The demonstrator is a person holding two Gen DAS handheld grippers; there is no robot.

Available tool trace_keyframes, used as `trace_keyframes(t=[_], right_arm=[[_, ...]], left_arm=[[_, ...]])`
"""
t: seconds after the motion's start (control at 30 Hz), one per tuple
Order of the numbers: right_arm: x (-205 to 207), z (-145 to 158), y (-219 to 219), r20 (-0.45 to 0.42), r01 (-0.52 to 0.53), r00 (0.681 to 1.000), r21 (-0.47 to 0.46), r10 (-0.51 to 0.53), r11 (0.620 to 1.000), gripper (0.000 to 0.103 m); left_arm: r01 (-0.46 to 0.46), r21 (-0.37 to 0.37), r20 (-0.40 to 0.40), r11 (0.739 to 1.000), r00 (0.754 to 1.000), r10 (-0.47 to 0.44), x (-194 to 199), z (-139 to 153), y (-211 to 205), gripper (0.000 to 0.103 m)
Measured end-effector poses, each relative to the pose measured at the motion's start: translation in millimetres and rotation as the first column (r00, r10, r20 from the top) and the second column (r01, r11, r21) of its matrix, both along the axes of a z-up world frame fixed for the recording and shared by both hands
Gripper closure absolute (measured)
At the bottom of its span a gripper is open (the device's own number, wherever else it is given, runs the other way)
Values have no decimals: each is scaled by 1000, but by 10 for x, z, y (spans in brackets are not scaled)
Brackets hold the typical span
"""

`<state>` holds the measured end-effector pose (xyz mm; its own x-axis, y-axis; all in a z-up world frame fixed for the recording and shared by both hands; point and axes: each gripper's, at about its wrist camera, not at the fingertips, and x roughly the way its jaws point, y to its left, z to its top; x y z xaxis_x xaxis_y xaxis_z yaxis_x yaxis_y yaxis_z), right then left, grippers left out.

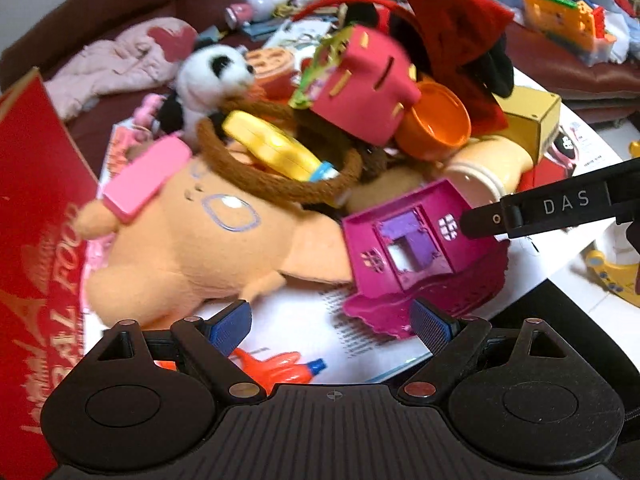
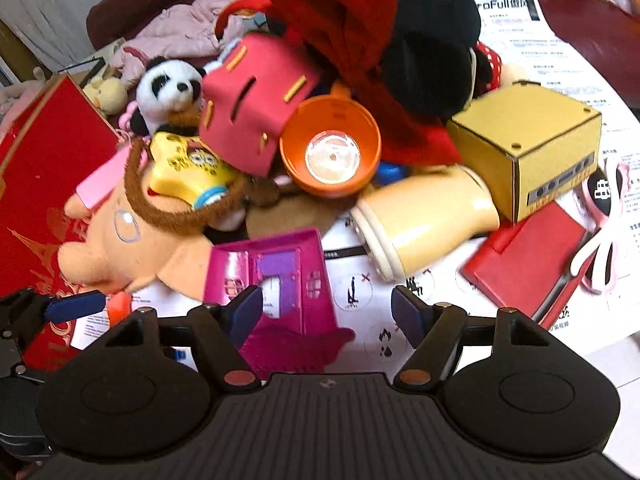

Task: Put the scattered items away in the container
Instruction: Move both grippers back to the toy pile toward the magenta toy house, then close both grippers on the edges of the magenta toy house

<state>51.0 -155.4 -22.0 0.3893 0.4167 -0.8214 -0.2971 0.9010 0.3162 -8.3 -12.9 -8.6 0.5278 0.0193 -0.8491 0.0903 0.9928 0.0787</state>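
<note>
Here, both claws hung over the near edge of a crowded worktop (image 2: 360, 308), angled down at a heap of toys. The left claw (image 1: 332, 326) was open, blue pads apart with nothing pressed between them, above a printed sheet and the frilled base of a magenta toy house front (image 1: 416, 248). The right claw (image 2: 326, 312) was also open and gripped nothing; its left finger lay over the house front's lower part, its right finger over bare paper.

Just beyond the house front lay a peach plush (image 1: 192, 248) with a pink block (image 1: 146, 184) on it, beside a cream bottle (image 2: 424, 224) on its side. Farther in, a brown knitted ring (image 1: 280, 176) circled a yellow toy (image 1: 276, 148). Behind them sat an orange bowl (image 2: 330, 152), a leaning red felt box (image 2: 252, 100), a small panda (image 2: 168, 88) and a large red-and-black plush (image 2: 384, 40). A yellow carton (image 2: 528, 140) and a flat red case (image 2: 528, 256) lay toward the right edge. At the left edge stood a red box (image 1: 36, 240), probably the container.

The risk seemed to be the pile itself. The house front was wedged against the peach plush, so pulling it could drag neighbours along. The bottle looked free to roll toward the near edge. With both claws so close together, they might also collide.
</note>
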Motion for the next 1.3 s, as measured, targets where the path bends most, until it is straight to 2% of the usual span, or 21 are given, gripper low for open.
trace_keyframes(t=[0.37,0.5,0.6,0.7,0.77,0.8,0.93,1.17,1.3], right_arm=[[48,-175,-94,-56,39,998,-16,-40,999,30],[23,-280,-109,-88,38,995,-28,-40,999,35],[7,-337,-88,-111,29,993,-26,-32,999,47],[8,-374,-59,-128,20,992,-13,-21,1000,56],[10,-389,-27,-130,10,991,-12,-12,1000,59],[9,-395,-10,-130,5,992,-11,-7,1000,61],[3,-388,71,-126,-15,992,-16,13,1000,64],[-21,-376,154,-116,-36,993,-32,32,999,63],[-29,-373,166,-118,-32,993,-30,28,999,63]], left_arm=[[26,-11,-69,1000,997,-27,198,-277,-52,10],[30,-1,-85,1000,996,-30,253,-367,-73,12],[21,2,-96,1000,995,-21,291,-424,-57,20],[23,-15,-109,1000,994,-24,314,-465,-38,32],[30,-16,-105,999,994,-32,318,-464,-43,41],[37,-10,-102,999,994,-38,319,-464,-56,41],[64,25,-99,998,993,-62,317,-479,-118,37],[46,51,-93,998,995,-41,327,-514,-72,21],[37,39,-94,999,995,-33,351,-512,-49,20]])
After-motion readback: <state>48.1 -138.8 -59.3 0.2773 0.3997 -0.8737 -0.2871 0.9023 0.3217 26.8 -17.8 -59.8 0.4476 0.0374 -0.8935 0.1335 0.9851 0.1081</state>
